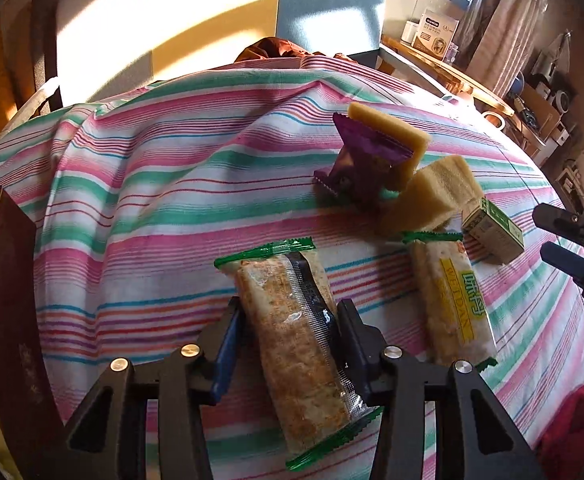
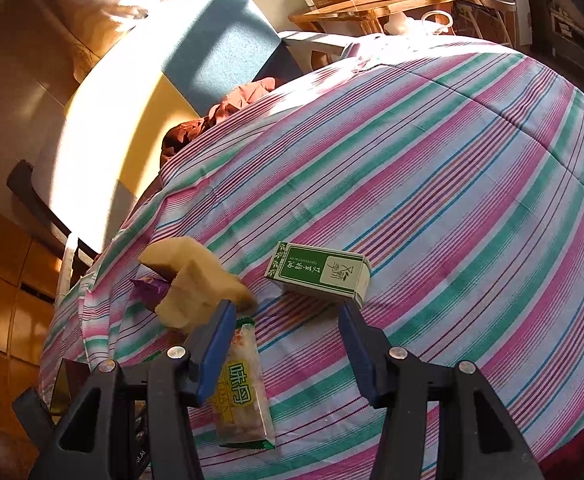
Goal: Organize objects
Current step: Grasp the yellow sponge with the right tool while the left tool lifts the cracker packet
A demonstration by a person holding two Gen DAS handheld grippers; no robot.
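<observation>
Between our left gripper [image 1: 287, 320] jaws sits a clear-wrapped snack bar [image 1: 296, 344], pads flanking it but apparently not squeezing yet. Our right gripper [image 2: 287, 320] hangs spread and empty, a yellow-label snack bar [image 2: 243, 384] under its left finger, the green box [image 2: 320, 274] just ahead. Beyond lie sponge blocks [image 1: 432, 196] and a purple wrapper [image 1: 356, 160]. Slick film could slip or crush as we close.
</observation>
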